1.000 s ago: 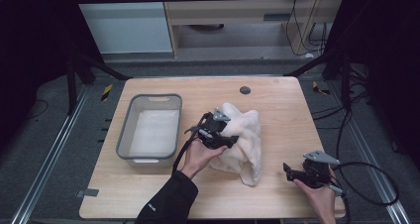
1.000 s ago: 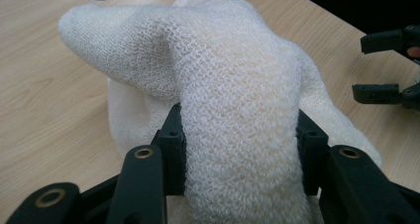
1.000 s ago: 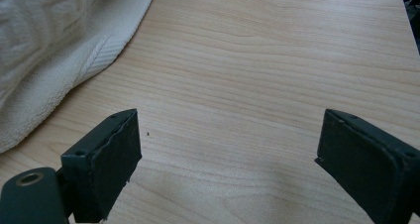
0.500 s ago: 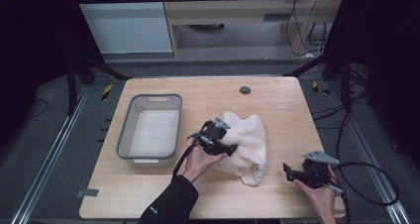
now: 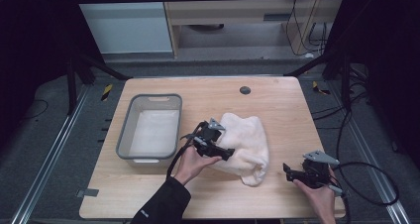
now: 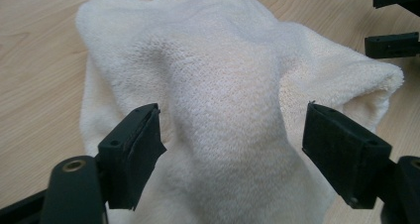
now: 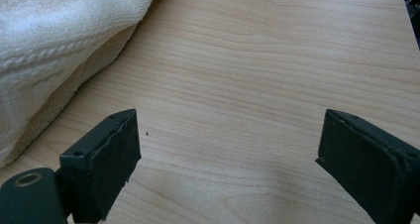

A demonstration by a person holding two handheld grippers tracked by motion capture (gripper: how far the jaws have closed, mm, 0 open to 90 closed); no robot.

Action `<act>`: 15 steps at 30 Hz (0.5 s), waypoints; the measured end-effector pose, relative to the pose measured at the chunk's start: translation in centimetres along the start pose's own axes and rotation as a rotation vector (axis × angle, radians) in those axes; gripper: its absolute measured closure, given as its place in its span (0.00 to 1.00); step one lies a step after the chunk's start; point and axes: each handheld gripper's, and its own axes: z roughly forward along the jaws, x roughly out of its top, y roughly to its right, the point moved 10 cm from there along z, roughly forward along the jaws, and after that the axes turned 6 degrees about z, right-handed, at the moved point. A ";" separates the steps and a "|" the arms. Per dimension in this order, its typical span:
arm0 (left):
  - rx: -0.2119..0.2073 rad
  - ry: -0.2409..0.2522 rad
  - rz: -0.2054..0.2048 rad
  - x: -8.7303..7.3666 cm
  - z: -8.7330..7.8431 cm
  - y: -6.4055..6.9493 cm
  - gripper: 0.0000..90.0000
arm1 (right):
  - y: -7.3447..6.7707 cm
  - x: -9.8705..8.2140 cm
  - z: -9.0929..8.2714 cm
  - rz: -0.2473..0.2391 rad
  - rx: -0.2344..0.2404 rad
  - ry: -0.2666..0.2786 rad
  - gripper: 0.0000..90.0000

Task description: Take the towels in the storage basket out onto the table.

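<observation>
The table (image 5: 277, 92) carries a grey bin (image 5: 128, 131) at 9 o'clock and a cream towel (image 5: 246, 142) bunched just right of centre. The left gripper (image 6: 233, 130) lies at the towel's 9 o'clock edge, jaws spread wide either side of a raised fold; whether they touch it is unclear. The right gripper (image 7: 225, 149), at the towel's 4 o'clock, has its jaws spread wide over bare wood, holding nothing.

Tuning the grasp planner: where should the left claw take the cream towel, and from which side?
Best bet: the raised fold running down the middle of the towel. The left claw is open and already straddles it, jaws on either side, so close from above there. The ridge stands off the table, so there is cloth to pinch, whereas the flat edges lie flush on the wood.
</observation>
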 end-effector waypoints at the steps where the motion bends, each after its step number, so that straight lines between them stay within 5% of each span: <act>1: 0.002 0.000 -0.001 -0.1 -0.3 -0.1 0.24 | 0.0 0.0 0.0 0.000 0.000 0.001 0.10; 15: 0.066 0.073 -0.022 -2.0 -5.3 -2.0 0.22 | 0.0 0.0 -0.1 0.008 -0.002 0.001 0.10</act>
